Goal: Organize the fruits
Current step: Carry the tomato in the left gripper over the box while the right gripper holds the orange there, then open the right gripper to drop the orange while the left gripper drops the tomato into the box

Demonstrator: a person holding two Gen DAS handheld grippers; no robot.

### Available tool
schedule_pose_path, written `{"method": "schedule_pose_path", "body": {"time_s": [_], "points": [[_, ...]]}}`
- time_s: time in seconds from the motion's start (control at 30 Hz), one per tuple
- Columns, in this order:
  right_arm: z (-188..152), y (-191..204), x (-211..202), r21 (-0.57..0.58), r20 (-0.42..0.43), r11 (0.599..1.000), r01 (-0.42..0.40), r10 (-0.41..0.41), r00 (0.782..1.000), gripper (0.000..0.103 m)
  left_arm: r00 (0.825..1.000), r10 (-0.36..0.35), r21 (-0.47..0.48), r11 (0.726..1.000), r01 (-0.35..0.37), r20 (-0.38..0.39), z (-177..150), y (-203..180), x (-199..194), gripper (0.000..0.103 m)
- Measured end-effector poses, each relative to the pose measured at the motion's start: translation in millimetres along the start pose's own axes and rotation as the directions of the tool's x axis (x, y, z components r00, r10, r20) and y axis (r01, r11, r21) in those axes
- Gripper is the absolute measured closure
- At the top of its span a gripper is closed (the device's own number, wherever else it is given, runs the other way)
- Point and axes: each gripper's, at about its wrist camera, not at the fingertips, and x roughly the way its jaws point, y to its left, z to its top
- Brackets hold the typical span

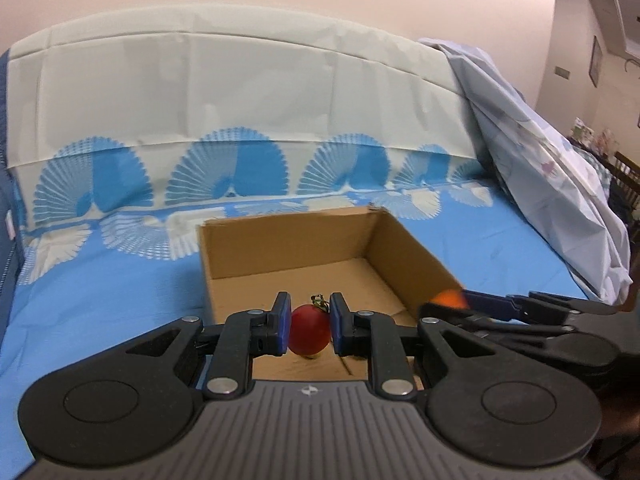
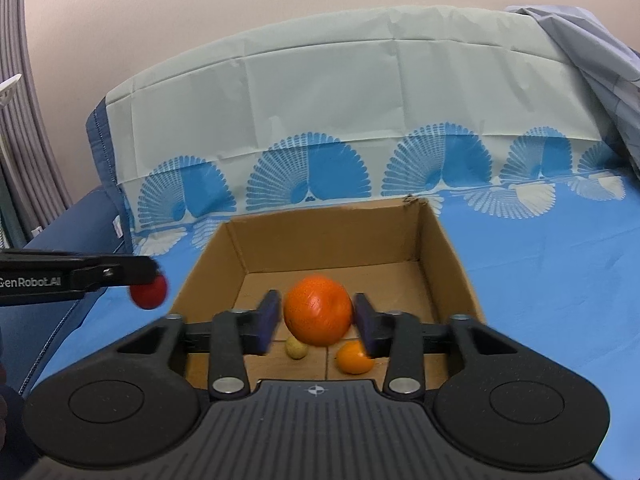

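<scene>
Over the cardboard box (image 1: 320,240) on the blue cloth (image 1: 100,300), the left gripper (image 1: 310,326) is squeezing a small red tomato (image 1: 309,334).

From the right side, the right gripper (image 2: 316,320) is sitting with jaws apart around a big orange (image 2: 318,310), not pressing it. Two little fruits (image 2: 354,358) are lying in the box below.

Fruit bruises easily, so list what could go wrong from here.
1. The orange sits between the right tongs with gaps at both pads, above the small yellow fruit and small orange fruit; it may land on them.
2. The left tongs pinch the tomato; a tight squeeze could split it.
3. In the right wrist view the tomato hangs outside the cardboard box; released there, it would miss.
</scene>
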Motion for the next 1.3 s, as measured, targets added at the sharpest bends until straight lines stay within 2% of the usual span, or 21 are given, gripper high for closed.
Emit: {"method": "schedule_pose_path", "body": {"time_s": [0.03,0.07,0.13,0.27,0.37,0.57,0.63,0.77,0.9,1.07,1.3], "points": [[0.2,1.4,-0.6,-0.004,0.004,1.000,-0.002,0.002,1.000,0.029,1.000,-0.011,0.002,1.000,0.011,-0.004,0.4,-2.7,-0.6,0.074],[0.2,2.4,-1.3,-0.006,0.009,1.000,-0.004,0.004,1.000,0.025,1.000,-0.018,0.005,1.000,0.018,-0.003,0.4,-5.3,-2.3,0.064],[0.3,2.9,-2.6,-0.009,0.014,1.000,-0.006,0.006,1.000,0.020,1.000,-0.022,0.013,1.000,0.022,0.012,-1.4,-8.9,-7.4,0.051],[0.1,0.7,-6.0,-0.011,0.020,1.000,0.015,-0.015,1.000,0.009,1.000,-0.025,-0.002,1.000,0.025,0.018,-10.9,-9.1,-18.0,0.036],[-1.2,-1.7,-11.4,-0.015,0.026,0.999,0.039,-0.039,0.999,0.003,1.000,0.008,-0.019,1.000,-0.007,0.025,-23.6,-7.9,-26.6,0.023],[-5.2,-12.0,-28.1,-0.026,0.026,0.993,0.111,-0.111,0.994,0.001,0.991,0.121,-0.031,0.992,-0.120,0.054,-50.6,-10.0,-43.7,0.017],[-6.8,-20.6,-33.1,0.012,-0.006,0.992,0.122,-0.122,0.993,0.001,0.991,0.134,-0.042,0.990,-0.132,0.030,-56.3,-9.8,-44.8,0.015],[-15.0,-32.1,-48.5,0.075,-0.064,0.986,0.150,-0.145,0.987,0.001,0.993,0.114,-0.051,0.992,-0.116,-0.043,-68.0,-12.2,-40.5,0.000],[-22.7,-28.1,-65.5,0.038,-0.040,0.983,0.178,-0.176,0.984,0.001,0.987,0.131,-0.038,0.990,-0.135,-0.097,-81.0,-20.7,-34.4,0.000],[-25.8,-27.0,-65.3,-0.006,-0.053,0.979,0.206,-0.206,0.977,0.001,0.978,0.128,-0.062,0.988,-0.140,-0.162,-91.9,-28.3,-23.8,0.000],[-24.3,-35.1,-53.8,0.025,-0.074,0.982,0.190,-0.187,0.980,0.001,0.976,0.152,-0.053,0.985,-0.162,-0.155,-90.6,-32.8,-25.0,0.000]]}}
